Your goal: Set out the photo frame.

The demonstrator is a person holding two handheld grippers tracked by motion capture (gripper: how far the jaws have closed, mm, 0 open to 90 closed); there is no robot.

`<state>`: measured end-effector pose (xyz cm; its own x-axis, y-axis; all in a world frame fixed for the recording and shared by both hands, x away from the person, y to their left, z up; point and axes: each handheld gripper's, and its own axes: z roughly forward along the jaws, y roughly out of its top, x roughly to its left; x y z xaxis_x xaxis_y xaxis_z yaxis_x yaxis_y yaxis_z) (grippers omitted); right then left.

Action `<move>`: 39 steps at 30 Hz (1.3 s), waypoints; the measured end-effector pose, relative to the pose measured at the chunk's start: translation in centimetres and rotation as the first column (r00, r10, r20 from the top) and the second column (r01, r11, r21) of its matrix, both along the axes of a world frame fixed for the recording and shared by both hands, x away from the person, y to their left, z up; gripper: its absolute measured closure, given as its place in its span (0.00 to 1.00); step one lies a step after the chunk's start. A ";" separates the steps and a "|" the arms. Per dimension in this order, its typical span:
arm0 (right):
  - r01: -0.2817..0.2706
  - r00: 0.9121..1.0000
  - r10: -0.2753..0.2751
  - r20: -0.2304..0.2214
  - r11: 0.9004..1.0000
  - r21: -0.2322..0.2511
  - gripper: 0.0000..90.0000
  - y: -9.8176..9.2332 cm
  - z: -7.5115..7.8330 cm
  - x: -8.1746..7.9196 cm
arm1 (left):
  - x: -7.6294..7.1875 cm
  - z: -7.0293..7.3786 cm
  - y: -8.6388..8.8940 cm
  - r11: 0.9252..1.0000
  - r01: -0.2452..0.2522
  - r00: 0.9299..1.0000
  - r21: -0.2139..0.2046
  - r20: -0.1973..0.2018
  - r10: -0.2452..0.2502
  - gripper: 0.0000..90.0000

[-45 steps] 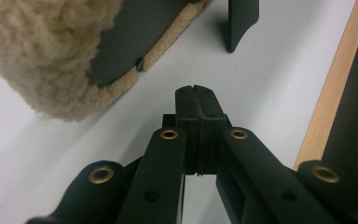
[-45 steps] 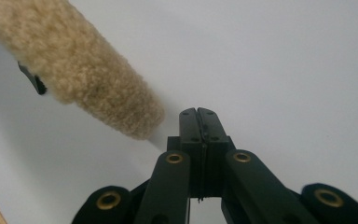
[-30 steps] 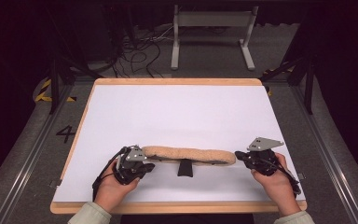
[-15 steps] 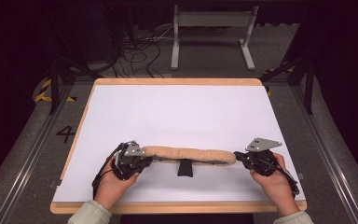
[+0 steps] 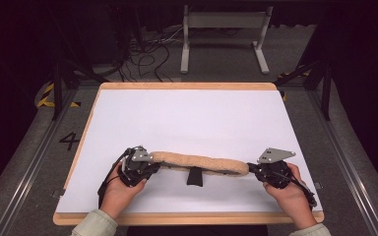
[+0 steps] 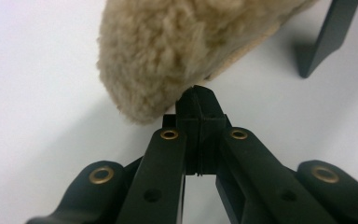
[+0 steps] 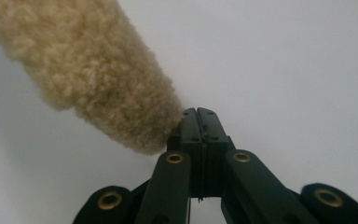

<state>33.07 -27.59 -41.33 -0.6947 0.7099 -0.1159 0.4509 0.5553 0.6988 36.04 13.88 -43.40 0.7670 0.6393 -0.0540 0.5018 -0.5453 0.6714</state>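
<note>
A long tan fleece pad (image 5: 202,162) lies across the near part of the white table top (image 5: 187,118), over a small black piece (image 5: 195,177) at its middle. My left gripper (image 5: 150,164) is at the pad's left end. In the left gripper view its jaws are together, and the left gripper (image 6: 198,91) pinches the lower edge of the fleece pad (image 6: 168,51). My right gripper (image 5: 252,168) is at the pad's right end. There the right gripper (image 7: 199,113) is shut with nothing visible between the jaws, and the fleece pad (image 7: 88,70) rests against its left side.
The table has a wooden rim (image 5: 187,217), and both hands rest near its front edge. Beyond the far edge stand a grey metal frame (image 5: 224,34) and loose cables (image 5: 138,54) on the dark floor. The black piece (image 6: 324,42) stands upright beside the pad.
The left gripper has shifted very slightly at the pad's left end. The right gripper and the pad stay where they were.
</note>
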 end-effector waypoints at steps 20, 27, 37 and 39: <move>-0.062 0.998 0.062 -0.022 0.998 -0.014 1.00 1.5 0.2 -1.7 | 4.9 0.5 -1.0 0.989 -0.131 0.990 -0.075 -0.054 0.128 1.00; -0.096 0.995 0.095 -0.023 0.995 -0.015 1.00 2.2 0.1 -2.4 | 5.7 0.4 -1.7 0.985 -0.149 0.988 -0.089 -0.055 0.145 1.00; -0.053 0.999 0.053 0.003 0.999 0.001 1.00 1.4 0.4 -2.4 | 2.0 1.8 -3.0 0.995 -0.012 1.000 -0.098 0.001 0.012 1.00; -0.035 0.999 0.035 -0.001 0.999 0.004 1.00 1.1 0.3 -2.3 | 1.0 2.1 -3.9 0.992 0.042 0.999 -0.116 0.026 -0.040 1.00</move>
<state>30.79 -26.47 -41.01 -0.7192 0.6857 -0.1123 0.4319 0.5677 0.7008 37.00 10.01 -41.29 0.7944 0.5976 -0.1084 0.4642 -0.4823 0.7429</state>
